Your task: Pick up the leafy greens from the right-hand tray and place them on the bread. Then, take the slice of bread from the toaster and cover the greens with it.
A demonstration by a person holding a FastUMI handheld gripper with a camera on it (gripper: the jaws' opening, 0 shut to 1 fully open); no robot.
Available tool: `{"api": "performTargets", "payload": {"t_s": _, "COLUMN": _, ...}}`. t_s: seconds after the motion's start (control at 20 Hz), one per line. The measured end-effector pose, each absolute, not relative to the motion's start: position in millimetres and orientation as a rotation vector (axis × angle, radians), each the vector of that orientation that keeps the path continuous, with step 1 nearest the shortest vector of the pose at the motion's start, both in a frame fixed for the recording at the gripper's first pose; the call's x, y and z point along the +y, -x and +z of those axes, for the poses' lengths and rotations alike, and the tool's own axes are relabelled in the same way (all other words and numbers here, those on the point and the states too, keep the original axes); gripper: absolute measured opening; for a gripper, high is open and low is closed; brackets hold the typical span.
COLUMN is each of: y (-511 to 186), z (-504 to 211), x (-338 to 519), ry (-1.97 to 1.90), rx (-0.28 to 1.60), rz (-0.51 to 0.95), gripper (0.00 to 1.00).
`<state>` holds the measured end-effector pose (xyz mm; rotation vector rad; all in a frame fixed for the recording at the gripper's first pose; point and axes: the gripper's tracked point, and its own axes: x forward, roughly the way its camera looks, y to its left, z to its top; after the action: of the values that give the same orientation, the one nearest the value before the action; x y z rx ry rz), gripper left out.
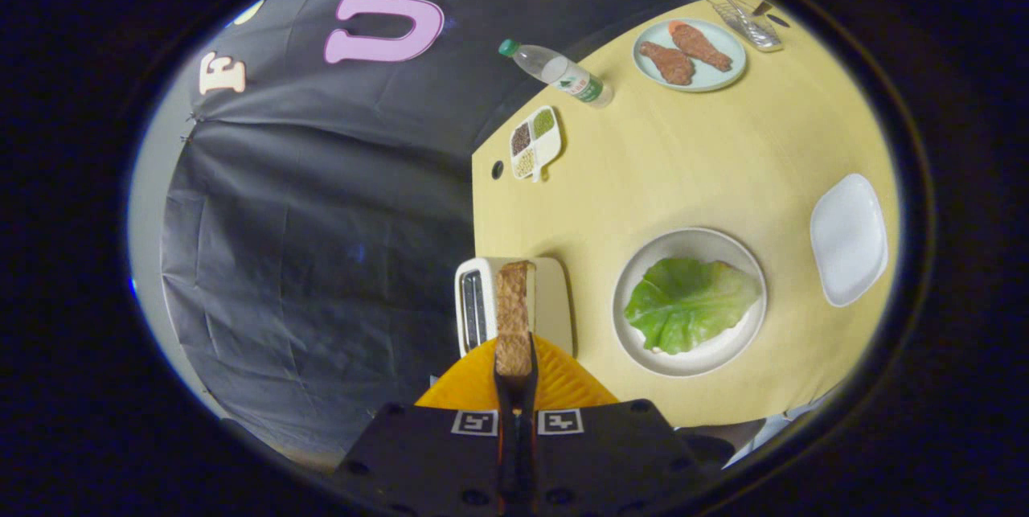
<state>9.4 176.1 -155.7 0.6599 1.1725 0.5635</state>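
My gripper (514, 363) is shut on a brown slice of bread (513, 304), seen edge-on and held upright between the fingers. The slice hangs over the white toaster (555, 300), which stands at the table's near left corner; I cannot tell whether its lower end is still in the slot. To the right of the toaster a round pale plate (691, 240) carries a large green leaf (687, 301) lying flat. The leaf hides whatever lies under it. Further right sits a white square tray (848, 238) with nothing on it.
On the yellow table (683, 155), far beyond the fingers, lie a plastic bottle (559, 71) on its side, a small divided dish of grains (534, 141), a light-blue plate with two pieces of meat (690, 55), and a metal utensil (744, 18).
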Motion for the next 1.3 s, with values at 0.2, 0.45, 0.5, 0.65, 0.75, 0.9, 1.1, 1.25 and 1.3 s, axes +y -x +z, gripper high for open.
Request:
{"api": "performTargets", "payload": {"t_s": 0.2, "y": -15, "z": -199, "x": 146, "ry": -0.686, "rx": 1.176, "rz": 0.593, "gripper": 0.04}}
{"api": "performTargets", "payload": {"t_s": 0.45, "y": -16, "z": -251, "x": 138, "ry": -0.607, "rx": 1.223, "rz": 0.614, "gripper": 0.04}}
{"api": "performTargets", "payload": {"t_s": 0.5, "y": -15, "z": -263, "x": 138, "ry": -0.571, "rx": 1.237, "rz": 0.617, "gripper": 0.04}}
{"api": "performTargets", "payload": {"t_s": 0.65, "y": -14, "z": -290, "x": 134, "ry": -0.487, "rx": 1.276, "rz": 0.61, "gripper": 0.04}}
{"api": "performTargets", "payload": {"t_s": 0.75, "y": -22, "z": -303, "x": 130, "ry": -0.467, "rx": 1.287, "rz": 0.581, "gripper": 0.04}}
{"api": "performTargets", "payload": {"t_s": 0.9, "y": -30, "z": -326, "x": 113, "ry": -0.385, "rx": 1.296, "rz": 0.521, "gripper": 0.04}}
{"api": "performTargets", "payload": {"t_s": 1.1, "y": -31, "z": -345, "x": 100, "ry": -0.277, "rx": 1.281, "rz": 0.489, "gripper": 0.12}}
{"api": "performTargets", "payload": {"t_s": 1.25, "y": -33, "z": -351, "x": 97, "ry": -0.228, "rx": 1.243, "rz": 0.479, "gripper": 0.19}}
{"api": "performTargets", "payload": {"t_s": 1.3, "y": -33, "z": -350, "x": 96, "ry": -0.214, "rx": 1.225, "rz": 0.475, "gripper": 0.2}}
